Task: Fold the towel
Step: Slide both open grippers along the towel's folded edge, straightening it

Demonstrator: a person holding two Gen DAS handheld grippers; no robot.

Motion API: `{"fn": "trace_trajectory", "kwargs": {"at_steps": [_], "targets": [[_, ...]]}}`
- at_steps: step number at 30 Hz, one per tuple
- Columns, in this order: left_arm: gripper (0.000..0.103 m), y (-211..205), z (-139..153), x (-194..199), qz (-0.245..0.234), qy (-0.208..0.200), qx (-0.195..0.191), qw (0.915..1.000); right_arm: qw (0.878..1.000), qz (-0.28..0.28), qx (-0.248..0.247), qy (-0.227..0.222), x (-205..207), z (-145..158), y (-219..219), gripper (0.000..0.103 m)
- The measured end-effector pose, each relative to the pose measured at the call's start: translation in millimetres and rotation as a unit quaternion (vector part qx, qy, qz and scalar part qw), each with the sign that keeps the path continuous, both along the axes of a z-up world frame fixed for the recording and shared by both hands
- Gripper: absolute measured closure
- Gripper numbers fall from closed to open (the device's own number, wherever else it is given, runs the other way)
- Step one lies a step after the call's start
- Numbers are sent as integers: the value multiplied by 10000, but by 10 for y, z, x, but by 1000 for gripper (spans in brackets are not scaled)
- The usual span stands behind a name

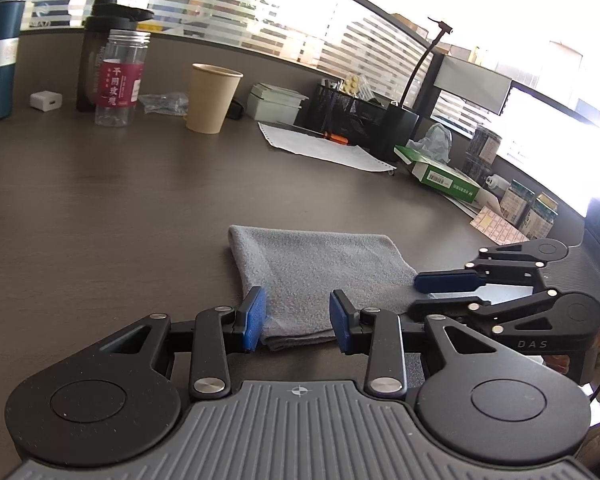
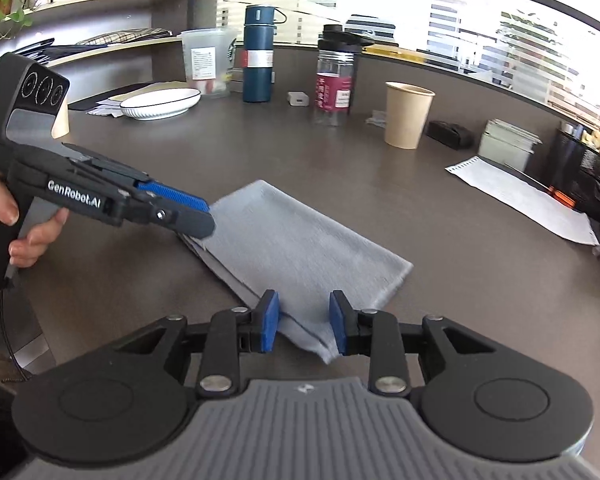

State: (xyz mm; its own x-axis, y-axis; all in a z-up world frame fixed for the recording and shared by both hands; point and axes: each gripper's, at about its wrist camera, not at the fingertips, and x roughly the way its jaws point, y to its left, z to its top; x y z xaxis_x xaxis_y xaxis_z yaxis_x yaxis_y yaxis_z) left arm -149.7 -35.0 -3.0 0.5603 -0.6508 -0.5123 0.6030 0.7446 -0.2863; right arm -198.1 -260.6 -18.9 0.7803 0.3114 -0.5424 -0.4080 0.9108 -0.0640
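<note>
On the desk (image 2: 140, 280), well in from its cluttered back edge, lies the folded grey towel (image 2: 300, 248). Left gripper (image 1: 298, 318) gapes over one end, right gripper (image 2: 304, 326) over a corner; neither grips.

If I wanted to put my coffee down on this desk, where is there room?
The widest bare patch lies between the towel and the paper cup. More bare desk sits left of the towel, in front of the jar. The back edge and right side are crowded: organizer, tissue box, paper sheet.
</note>
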Motion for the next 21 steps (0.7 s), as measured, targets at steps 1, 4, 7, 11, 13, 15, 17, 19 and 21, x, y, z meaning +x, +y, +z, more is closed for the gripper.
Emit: {"fn": "trace_trajectory", "kwargs": {"at_steps": [1,4,7,11,13,15,17,19,21], "targets": [[59,10,1,-6,-2,1,8,10000,10000,-4,-6,1,-10,-1,-6,70],[59,43,21,-21,-7,2,23,10000,10000,26,-46,44,-30,13,-29,69],[58,63,100,-33,-46,-107,-60,9999,10000,24,3,39,-34,59,-74,69],[55,-43,189,94,-57,-142,-316,9994,9985,-240,468,-115,127,177,-130,68],[55,-142,174,209,-71,-2,-389,9992,9967,-414,686,-140,271,191,-108,67],[55,-247,142,307,-113,116,-422,9990,9954,-515,811,-74,400,164,-63,67],[55,-301,101,378,-25,221,-328,9992,9941,-511,952,44,498,111,-24,67],[55,-330,75,435,42,286,-264,9992,9937,-518,974,170,549,52,-7,67],[55,-333,69,476,74,305,-246,9992,9937,-580,934,203,575,15,-22,67]]}}
